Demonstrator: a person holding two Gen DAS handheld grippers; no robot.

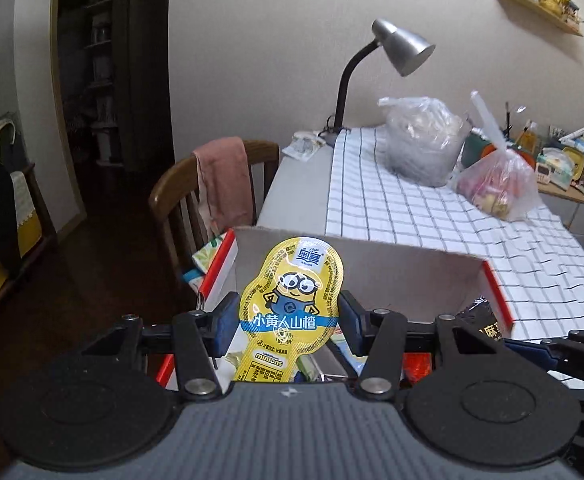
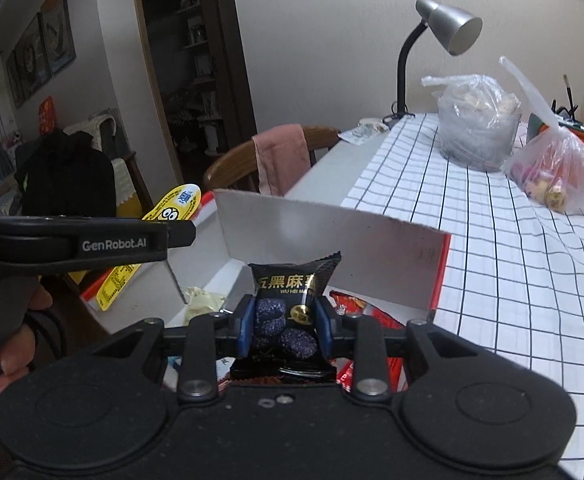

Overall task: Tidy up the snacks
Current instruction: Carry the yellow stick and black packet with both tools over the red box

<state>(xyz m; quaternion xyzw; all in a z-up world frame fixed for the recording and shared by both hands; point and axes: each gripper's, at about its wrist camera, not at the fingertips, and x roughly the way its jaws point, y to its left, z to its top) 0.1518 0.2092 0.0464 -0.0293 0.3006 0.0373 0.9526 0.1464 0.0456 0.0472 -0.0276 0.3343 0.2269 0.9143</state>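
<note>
My left gripper [image 1: 289, 322] is shut on a yellow Minions hawthorn snack pack [image 1: 292, 292] and holds it upright over an open red-and-white cardboard box [image 1: 372, 268]. My right gripper [image 2: 279, 322] is shut on a black sesame snack packet [image 2: 292, 300] over the same box [image 2: 332, 236]. The yellow pack [image 2: 177, 204] and the left gripper's body also show at the left of the right wrist view. The black packet's corner [image 1: 484, 320] shows at the right of the left wrist view. More wrapped snacks lie in the box, mostly hidden by the grippers.
The box sits at the near end of a table with a white checked cloth [image 1: 412, 200]. Two filled plastic bags [image 1: 424, 140] [image 1: 500, 184] and a grey desk lamp [image 1: 400, 48] stand further back. A wooden chair with a pink cloth [image 1: 223, 184] is at the left.
</note>
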